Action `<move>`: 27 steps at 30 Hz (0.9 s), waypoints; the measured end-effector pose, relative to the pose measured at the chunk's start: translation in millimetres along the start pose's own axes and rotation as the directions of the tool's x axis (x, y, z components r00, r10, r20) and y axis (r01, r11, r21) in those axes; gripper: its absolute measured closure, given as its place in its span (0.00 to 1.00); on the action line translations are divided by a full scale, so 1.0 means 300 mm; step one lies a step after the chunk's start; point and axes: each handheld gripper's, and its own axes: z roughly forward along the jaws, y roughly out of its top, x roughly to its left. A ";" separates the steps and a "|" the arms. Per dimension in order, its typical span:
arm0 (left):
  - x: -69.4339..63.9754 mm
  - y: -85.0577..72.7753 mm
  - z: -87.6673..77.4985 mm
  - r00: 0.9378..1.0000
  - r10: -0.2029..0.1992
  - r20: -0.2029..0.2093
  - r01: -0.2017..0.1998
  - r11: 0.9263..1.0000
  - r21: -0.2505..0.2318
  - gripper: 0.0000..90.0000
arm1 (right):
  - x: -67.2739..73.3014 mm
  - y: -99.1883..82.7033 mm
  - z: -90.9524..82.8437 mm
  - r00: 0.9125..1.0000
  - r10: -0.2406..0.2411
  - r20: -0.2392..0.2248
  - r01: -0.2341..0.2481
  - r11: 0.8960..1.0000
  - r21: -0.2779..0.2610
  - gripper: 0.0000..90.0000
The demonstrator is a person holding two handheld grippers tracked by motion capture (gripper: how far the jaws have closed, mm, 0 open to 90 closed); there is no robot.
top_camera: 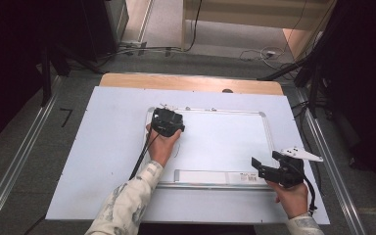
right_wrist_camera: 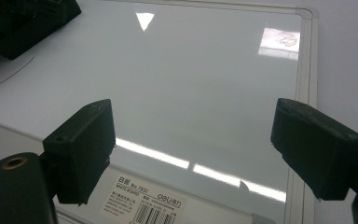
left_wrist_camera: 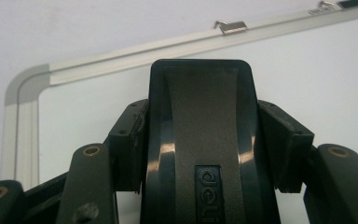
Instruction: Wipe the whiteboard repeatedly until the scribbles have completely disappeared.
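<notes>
A flat rectangular whiteboard [top_camera: 225, 142] with a glossy white face and a rounded silver metal frame lies on a matte pale sheet that covers the wooden table [top_camera: 191, 82]. The left gripper [top_camera: 167, 122] sits over the board's far left corner, its two black jaws clamped on a black plastic whiteboard eraser [left_wrist_camera: 200, 140], a smooth rounded block with a grainy centre strip and embossed lettering, pressed down on the board's face. A thin dark pen stroke [right_wrist_camera: 15, 71] curves on the board just beside the eraser. The right gripper [right_wrist_camera: 200, 149] hovers at the board's near right corner, its blocky matte jaws spread wide apart with nothing between them, above a white barcode label [right_wrist_camera: 144, 203] on the board's near rail.
</notes>
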 end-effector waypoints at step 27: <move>-0.116 -0.165 -0.147 0.994 0.084 0.069 -0.083 0.996 -0.017 0.47 | 0.001 -0.004 -0.008 1.000 0.001 0.005 -0.001 1.000 -0.001 0.14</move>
